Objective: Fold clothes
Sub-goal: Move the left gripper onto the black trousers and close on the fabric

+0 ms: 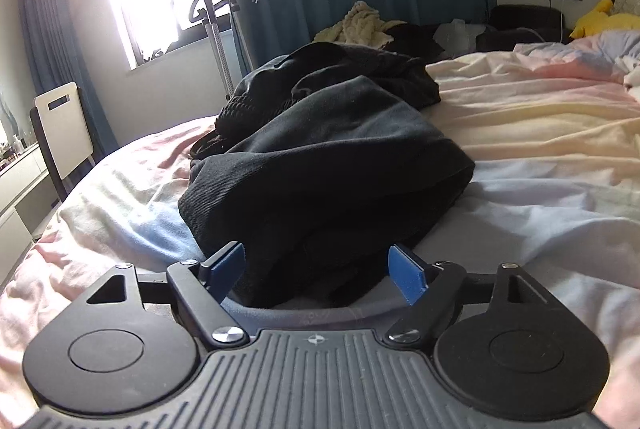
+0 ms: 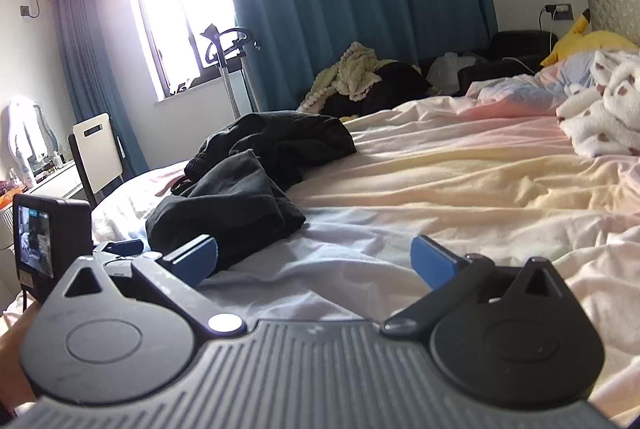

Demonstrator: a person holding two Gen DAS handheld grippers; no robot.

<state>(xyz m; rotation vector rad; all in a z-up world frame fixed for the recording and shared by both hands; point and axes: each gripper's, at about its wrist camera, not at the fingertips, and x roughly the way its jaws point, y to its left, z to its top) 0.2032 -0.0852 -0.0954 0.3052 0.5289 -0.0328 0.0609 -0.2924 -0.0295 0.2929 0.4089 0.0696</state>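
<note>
Left gripper [image 1: 320, 269], jaws apart around the dark garment [image 1: 328, 165] at lower centre, may pinch several layers; right gripper [image 2: 320, 261] gapes empty.

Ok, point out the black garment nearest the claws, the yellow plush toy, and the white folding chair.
black garment [image 1: 332, 165], left wrist view, upper fold.
yellow plush toy [image 2: 592, 43], right wrist view, its body.
white folding chair [image 2: 98, 145], right wrist view, backrest.
</note>
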